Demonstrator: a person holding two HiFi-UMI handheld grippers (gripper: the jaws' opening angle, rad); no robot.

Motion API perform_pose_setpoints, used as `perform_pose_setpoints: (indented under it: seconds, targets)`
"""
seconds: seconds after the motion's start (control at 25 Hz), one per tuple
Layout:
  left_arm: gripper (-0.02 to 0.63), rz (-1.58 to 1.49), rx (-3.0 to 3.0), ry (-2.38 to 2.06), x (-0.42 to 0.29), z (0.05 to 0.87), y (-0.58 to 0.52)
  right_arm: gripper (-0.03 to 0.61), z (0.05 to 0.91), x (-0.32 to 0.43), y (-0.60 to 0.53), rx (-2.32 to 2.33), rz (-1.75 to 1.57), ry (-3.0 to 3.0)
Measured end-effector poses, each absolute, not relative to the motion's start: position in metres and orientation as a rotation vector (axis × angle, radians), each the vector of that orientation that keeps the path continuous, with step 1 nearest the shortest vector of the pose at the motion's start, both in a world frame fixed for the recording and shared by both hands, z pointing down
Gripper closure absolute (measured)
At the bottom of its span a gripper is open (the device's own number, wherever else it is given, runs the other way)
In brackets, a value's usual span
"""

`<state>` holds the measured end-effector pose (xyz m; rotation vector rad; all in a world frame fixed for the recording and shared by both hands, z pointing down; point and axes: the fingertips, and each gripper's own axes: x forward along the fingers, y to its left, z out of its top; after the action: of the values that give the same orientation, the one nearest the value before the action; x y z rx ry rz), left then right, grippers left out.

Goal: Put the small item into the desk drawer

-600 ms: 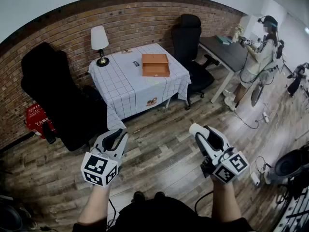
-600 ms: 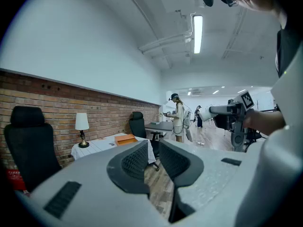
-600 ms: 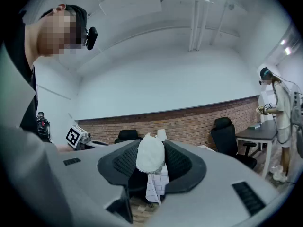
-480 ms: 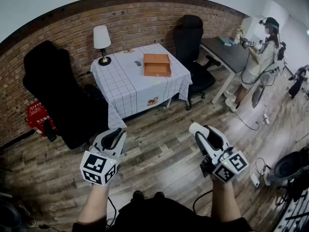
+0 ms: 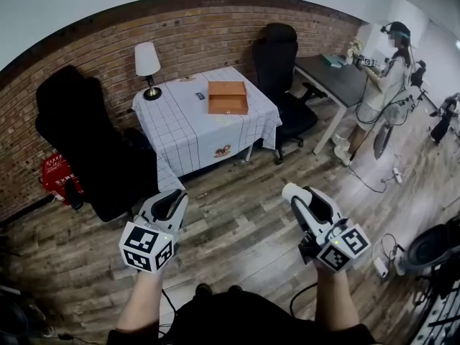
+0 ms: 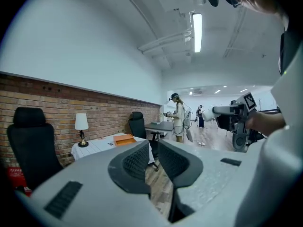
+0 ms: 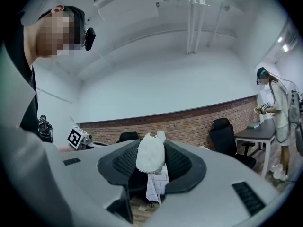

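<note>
An orange wooden drawer box (image 5: 227,97) lies on the table with a white checked cloth (image 5: 194,131), far ahead by the brick wall; it shows small in the left gripper view as the drawer box (image 6: 124,139). A small dark item (image 5: 200,96) lies to its left. My right gripper (image 5: 295,192) is held over the wood floor, shut on a white rounded item (image 7: 150,153) that fills the gap between its pads. My left gripper (image 5: 172,200) hangs level with it, its pads (image 6: 137,161) almost touching and nothing between them.
A table lamp (image 5: 147,65) stands at the table's far left corner. Black office chairs (image 5: 83,146) (image 5: 279,60) flank the table. A red box (image 5: 56,177) sits by the wall. At the right, a person (image 5: 384,85) stands beside a dark desk (image 5: 338,77); cables lie on the floor.
The head view has shifted slightly, so the table sits a little further left. Both grippers keep their places, the right one still holding the white item.
</note>
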<state>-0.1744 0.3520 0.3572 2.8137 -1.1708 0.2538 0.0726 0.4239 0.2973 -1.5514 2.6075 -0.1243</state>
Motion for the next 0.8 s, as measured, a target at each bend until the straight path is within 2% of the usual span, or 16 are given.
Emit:
perform_pose_setpoints:
  seconds: [0.8]
  targets:
    - [0.548,0.282,2.833,-1.129,-0.090,0.365,0.383,0.414,0.317,0.151,0.464,-1.528,-0.208,2.531]
